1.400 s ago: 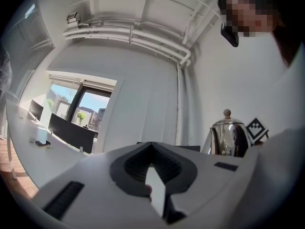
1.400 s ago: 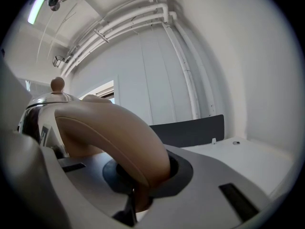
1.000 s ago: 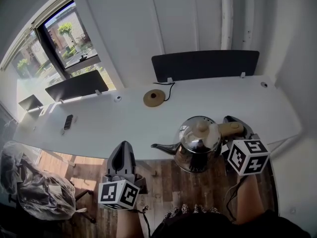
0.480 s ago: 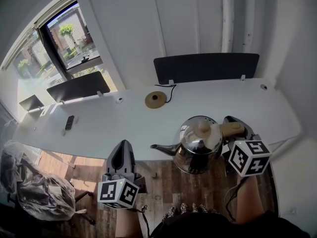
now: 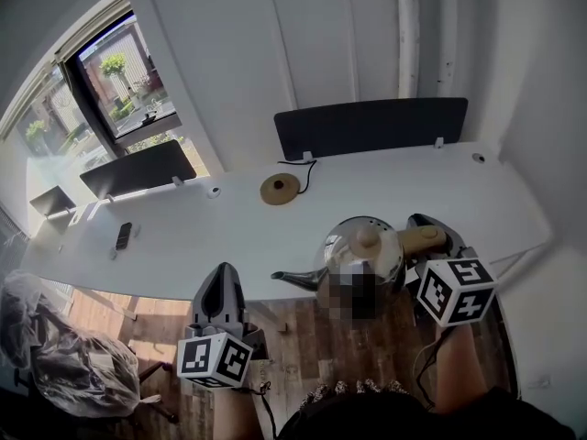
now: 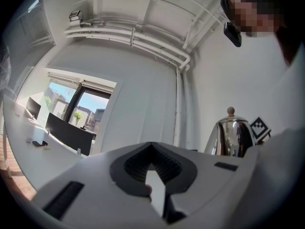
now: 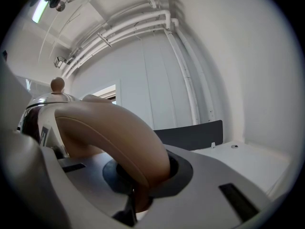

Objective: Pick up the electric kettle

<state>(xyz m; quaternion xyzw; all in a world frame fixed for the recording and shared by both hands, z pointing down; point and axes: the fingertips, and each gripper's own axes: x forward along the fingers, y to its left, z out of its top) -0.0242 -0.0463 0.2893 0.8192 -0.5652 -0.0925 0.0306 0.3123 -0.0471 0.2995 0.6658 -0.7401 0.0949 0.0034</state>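
The electric kettle (image 5: 365,248) hangs from the right claw (image 5: 424,238), well apart from its round base (image 5: 280,188) and on the person's side of it. It seems to be off the table (image 5: 183,232), about over the edge that lies farthest from the base, with wooden floor (image 5: 303,337) below part of it. The right gripper view shows the right claw pinching the tan handle (image 7: 114,132), the curved bar wedged into the notch between the jaws. The left claw (image 5: 222,273) is pressed together on nothing and idles farther from the base still, out past that same edge, giving no support.

The main risk is rotation. The grip sits on one spot of the handle, while the steel body and spout (image 5: 292,276) hang out to the side, away from the pinch. The handle looks smooth and rounded, so the weight could turn it in the jaws, dipping the spout end. Any water inside would add to that pull and might spill if the kettle tipped.

A slip would be costly here: a dropped kettle could clip the table edge or miss the table and hit the floor. A quick swing or stop of the right hand would be the likeliest trigger, as would any easing of the pinch.
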